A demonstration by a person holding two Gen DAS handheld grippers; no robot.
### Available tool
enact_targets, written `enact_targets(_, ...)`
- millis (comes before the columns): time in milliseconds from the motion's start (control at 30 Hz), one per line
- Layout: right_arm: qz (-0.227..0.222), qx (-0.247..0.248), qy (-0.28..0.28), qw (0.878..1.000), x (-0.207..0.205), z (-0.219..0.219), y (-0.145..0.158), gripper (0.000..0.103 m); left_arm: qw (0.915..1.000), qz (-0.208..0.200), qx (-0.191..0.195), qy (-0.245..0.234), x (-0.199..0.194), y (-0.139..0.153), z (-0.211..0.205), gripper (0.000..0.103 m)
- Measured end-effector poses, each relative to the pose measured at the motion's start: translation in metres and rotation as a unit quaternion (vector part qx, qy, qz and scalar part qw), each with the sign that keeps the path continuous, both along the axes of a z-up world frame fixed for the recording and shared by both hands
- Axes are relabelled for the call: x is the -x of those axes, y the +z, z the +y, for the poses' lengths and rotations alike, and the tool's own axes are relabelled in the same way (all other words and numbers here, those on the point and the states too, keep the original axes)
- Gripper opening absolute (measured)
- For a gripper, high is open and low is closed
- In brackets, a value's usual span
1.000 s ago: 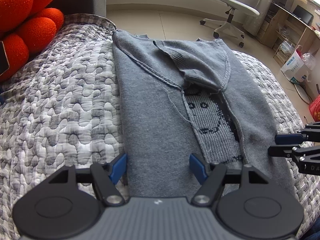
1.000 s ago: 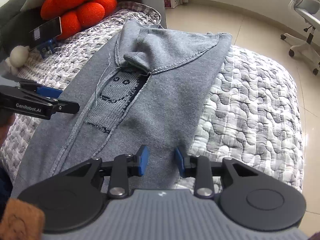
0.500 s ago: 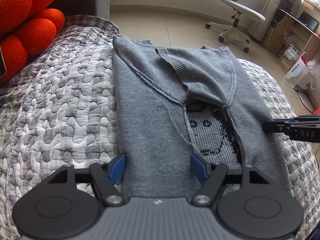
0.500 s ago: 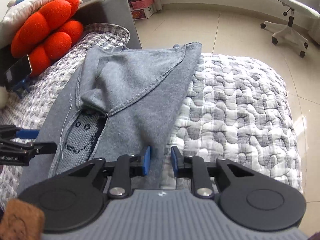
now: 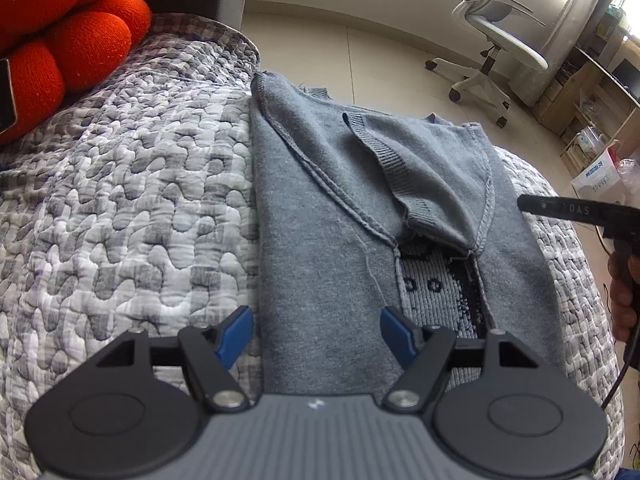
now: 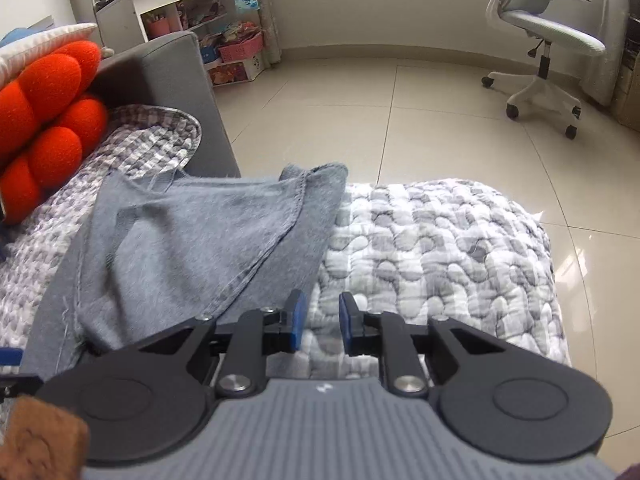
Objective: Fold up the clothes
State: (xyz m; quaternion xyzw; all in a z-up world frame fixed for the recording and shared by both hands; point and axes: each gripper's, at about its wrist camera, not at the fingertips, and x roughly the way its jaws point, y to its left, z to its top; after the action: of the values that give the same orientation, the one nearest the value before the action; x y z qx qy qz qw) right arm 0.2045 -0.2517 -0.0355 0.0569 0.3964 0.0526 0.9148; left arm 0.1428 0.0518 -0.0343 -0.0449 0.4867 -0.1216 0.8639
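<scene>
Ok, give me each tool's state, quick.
Left tool: open wide over the grey sweater, holding nothing.
Right tool: open, narrower gap, empty, at the sweater's edge.

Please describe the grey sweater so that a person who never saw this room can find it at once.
Look at the sofa's grey-and-white quilted cover; beside the orange cushion lies the grey sweater. It is plain grey knit, sleeves folded in, with a dark patterned panel showing between them.

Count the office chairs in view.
1: a white office chair stands on the tiled floor beyond the quilted bed; both views show that chair. Others may be out of frame.
</scene>
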Motion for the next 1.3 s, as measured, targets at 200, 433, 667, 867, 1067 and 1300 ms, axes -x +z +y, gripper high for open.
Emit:
enact_targets(200,-0.018,-0.017,-0.019,1.0,-0.036,-0.009,-0.002,0.023,1.0,0.005,0.005,0.003,-0.006,-0.002,0.003,0.072)
enact_targets(433,-0.035,-0.046,-0.008,0.998,-0.073,-0.005,-0.002,0.023,1.0,0.006,0.002,0.0,-0.011,-0.004,0.002,0.072)
enact_targets(667,-0.033,-0.022,-0.017,0.999,-0.079,-0.006,-0.017,0.006,1.0,0.006,0.003,-0.004,-0.013,-0.004,0.002,0.072)
enact_targets(867,-0.048,-0.043,-0.045,0.997,-0.072,-0.016,-0.022,0.006,1.0,0.006,0.004,-0.003,-0.014,-0.005,0.003,0.073)
enact_targets(1067,-0.04,-0.032,-0.065,0.997,-0.076,-0.011,-0.016,0.014,1.0,0.005,0.002,-0.001,-0.014,-0.005,0.004,0.073)
enact_targets(1300,-0.09,-0.013,0.001,0.996,-0.042,0.013,0.013,0.022,1.0,0.002,0.005,0.004,-0.012,-0.001,0.01,0.073)
